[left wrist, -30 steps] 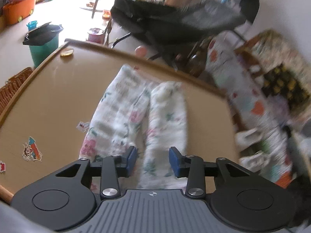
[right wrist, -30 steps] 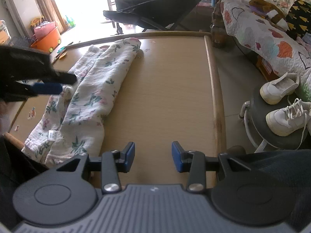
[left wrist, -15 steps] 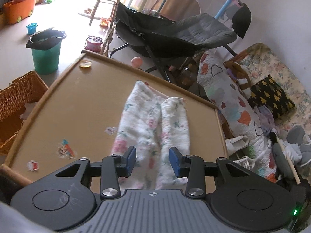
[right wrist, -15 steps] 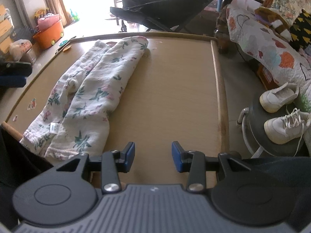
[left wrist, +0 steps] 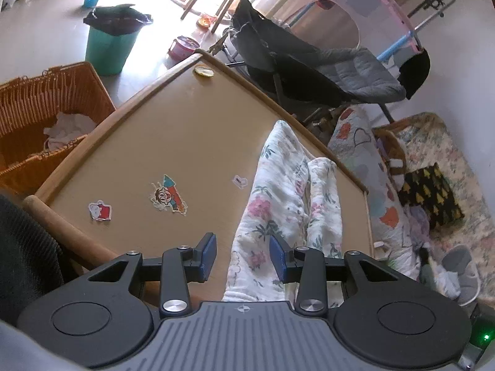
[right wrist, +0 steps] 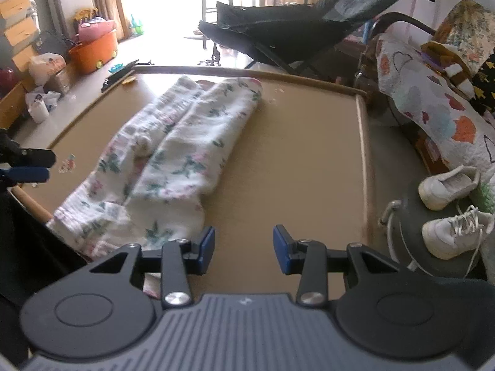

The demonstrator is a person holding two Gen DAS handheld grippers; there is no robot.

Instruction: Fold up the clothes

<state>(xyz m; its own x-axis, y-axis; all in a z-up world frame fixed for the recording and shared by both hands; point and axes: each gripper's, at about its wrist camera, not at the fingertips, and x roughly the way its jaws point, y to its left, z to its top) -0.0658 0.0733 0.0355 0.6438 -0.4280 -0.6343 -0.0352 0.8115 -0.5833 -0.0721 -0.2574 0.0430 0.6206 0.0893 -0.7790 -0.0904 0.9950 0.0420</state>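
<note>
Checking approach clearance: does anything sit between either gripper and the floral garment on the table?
Nothing visible does. The floral garment lies flat on the table, with both the left gripper and right gripper empty, jaws apart, above its near end.

No readable text anywhere; the table's cartoon stickers [left wrist: 168,195] perhaps carry none.

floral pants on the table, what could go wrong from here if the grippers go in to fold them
1. The floral pants reach the table's near edge; a careless tug there may drag them off.
2. The two legs overlap with a bunched lump between them, so a fold may trap wrinkles.
3. The left gripper and right gripper are both open and empty; pinching one layer only could pull the stack apart.
</note>
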